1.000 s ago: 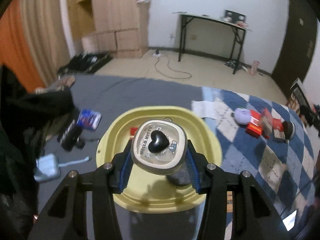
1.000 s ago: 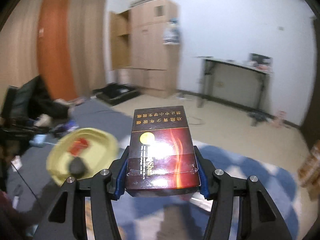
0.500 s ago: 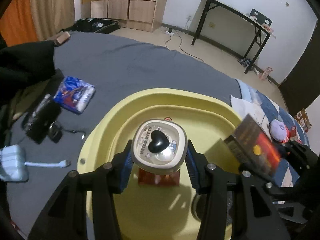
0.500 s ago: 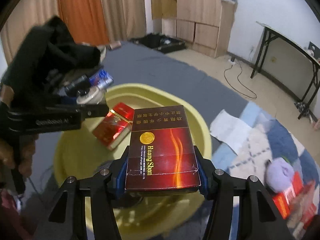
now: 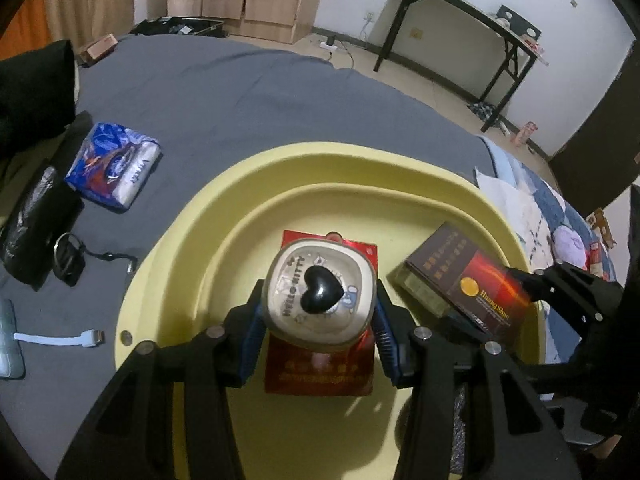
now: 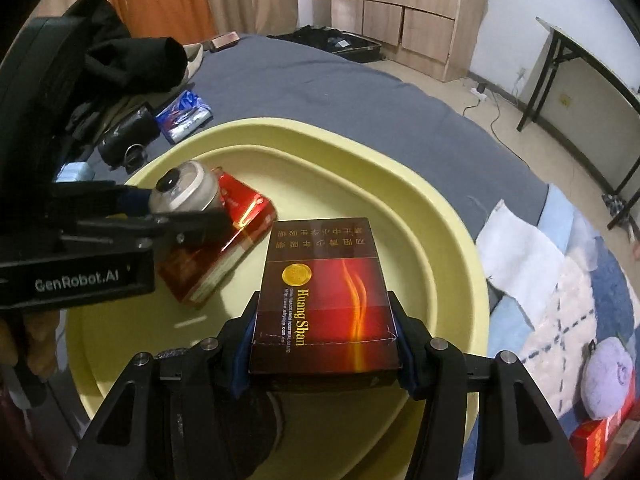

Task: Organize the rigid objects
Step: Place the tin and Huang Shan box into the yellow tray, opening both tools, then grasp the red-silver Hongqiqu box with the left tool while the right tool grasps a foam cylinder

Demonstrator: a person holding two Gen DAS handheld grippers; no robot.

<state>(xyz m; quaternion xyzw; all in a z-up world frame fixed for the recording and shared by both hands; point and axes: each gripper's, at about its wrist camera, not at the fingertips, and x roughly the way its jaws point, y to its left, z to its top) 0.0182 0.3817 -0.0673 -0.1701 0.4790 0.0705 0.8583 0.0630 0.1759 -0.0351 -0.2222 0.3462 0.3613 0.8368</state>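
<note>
- A person holds two black claws over a pale yellow basin (image 5: pixel 192 248) that rests on a bed with a grey cover (image 5: pixel 248 92).
- The left claw (image 5: pixel 320 316) is clamped on a small cream jar (image 5: pixel 320 296); its lid bears a black heart and cartoon print. In the right wrist view the same jar (image 6: pixel 186 190) hangs just above the basin's floor (image 6: pixel 320 168), at the left.
- Under the jar, a glossy red cigarette pack (image 5: pixel 320 368) lies flat on the basin floor; whether the jar touches it cannot be told.
- The right claw (image 6: pixel 324 344) grips a dark red cigarette pack (image 6: pixel 324 292) with gold lettering by its long sides, over the near right part of the basin. Its jaws have just been opening slightly, yet the blue pads still press the pack.
- Left of the basin on the grey cover lie a blue and white packet (image 5: pixel 114 166), a black pouch (image 5: pixel 34 220) and a white cable end (image 5: pixel 86 338).
- To the far right, on a blue checked blanket (image 6: pixel 560 304), sit a lilac round object (image 6: pixel 608 376) and a red box (image 6: pixel 596 448).
</note>
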